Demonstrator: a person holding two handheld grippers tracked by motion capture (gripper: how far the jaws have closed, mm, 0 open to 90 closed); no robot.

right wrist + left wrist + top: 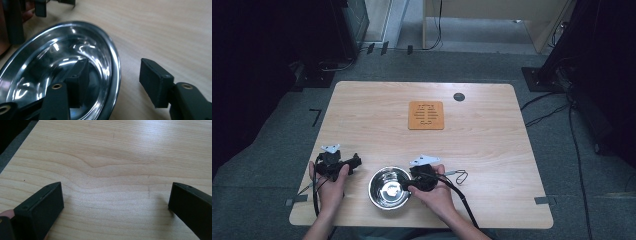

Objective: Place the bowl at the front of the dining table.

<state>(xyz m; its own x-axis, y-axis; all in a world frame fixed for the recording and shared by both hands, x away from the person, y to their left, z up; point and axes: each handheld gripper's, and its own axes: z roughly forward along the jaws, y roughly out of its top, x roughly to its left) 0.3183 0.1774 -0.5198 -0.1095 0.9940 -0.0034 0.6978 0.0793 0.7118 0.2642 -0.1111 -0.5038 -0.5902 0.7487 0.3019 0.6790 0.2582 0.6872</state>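
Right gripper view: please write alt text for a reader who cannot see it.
The open right gripper straddles the rim of a shiny round steel bowl, one black jaw inside and one outside above the light wooden table. The bowl looks empty.

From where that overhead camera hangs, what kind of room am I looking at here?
Probably a lab or recording workspace, not a kitchen. A bare wooden table stands on grey carpet, cables trail across the floor beside dark equipment stands, and the table holds just a steel bowl and a wooden trivet.
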